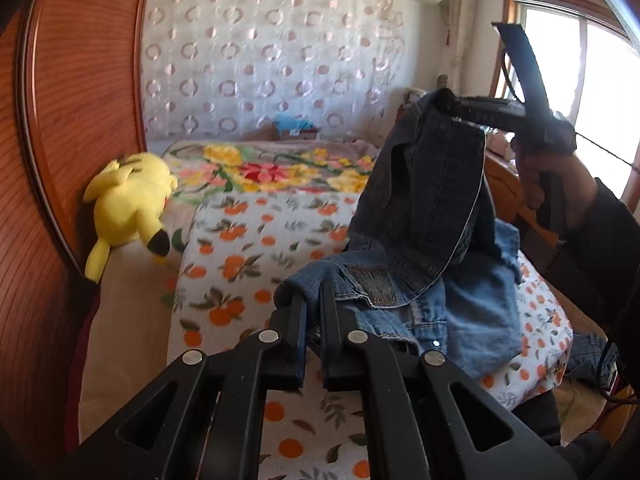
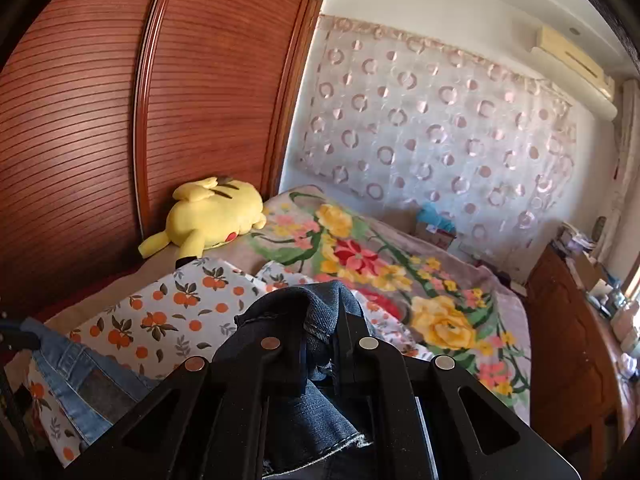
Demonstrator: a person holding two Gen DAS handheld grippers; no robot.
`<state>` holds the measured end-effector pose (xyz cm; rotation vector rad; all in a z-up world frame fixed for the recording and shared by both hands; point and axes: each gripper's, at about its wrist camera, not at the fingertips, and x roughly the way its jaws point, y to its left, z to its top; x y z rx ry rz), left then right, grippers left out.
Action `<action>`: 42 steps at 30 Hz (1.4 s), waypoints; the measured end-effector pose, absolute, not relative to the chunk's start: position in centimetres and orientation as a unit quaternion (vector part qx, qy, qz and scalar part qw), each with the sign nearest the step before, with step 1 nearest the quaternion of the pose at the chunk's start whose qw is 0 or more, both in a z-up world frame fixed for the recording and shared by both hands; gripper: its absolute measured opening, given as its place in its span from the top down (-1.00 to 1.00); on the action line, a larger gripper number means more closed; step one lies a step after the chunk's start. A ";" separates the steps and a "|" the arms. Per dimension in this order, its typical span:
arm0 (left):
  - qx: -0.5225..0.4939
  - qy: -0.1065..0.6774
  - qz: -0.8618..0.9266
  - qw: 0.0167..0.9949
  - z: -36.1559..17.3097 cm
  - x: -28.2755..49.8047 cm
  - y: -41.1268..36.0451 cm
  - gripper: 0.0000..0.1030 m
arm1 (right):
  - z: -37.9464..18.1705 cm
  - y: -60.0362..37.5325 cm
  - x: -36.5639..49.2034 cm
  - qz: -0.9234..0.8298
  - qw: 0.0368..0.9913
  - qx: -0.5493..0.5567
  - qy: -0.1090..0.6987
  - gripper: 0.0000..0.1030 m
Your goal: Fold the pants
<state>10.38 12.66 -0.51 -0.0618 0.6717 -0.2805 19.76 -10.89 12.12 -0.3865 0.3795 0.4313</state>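
Blue jeans lie bunched on the orange-print bed cover. My left gripper is shut on their light blue waistband, just left of the brown patch. A darker denim part hangs from my right gripper, which a hand holds raised at the upper right. In the right wrist view the right gripper is shut on that dark denim, which drapes over and hides its left finger. The light blue part lies at the lower left there.
A yellow plush toy lies against the wooden wardrobe door on the left. A floral blanket covers the far bed. A wooden dresser with clutter stands on the right, by a bright window.
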 end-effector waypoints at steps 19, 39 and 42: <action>0.003 0.362 -0.110 0.926 0.0 11.5 14.2 -0.32 | 9.7 -16.5 22.9 0.272 0.910 -0.155 0.273 -0.12; 0.049 0.400 -0.217 0.889 -3.3 20.5 0.1 -0.33 | 5.0 -27.5 16.4 0.156 0.932 -0.097 0.313 -0.29; 0.063 0.396 -0.213 0.891 -3.8 21.4 -1.2 -0.33 | 2.9 -27.9 15.0 0.140 0.928 -0.094 0.331 -0.29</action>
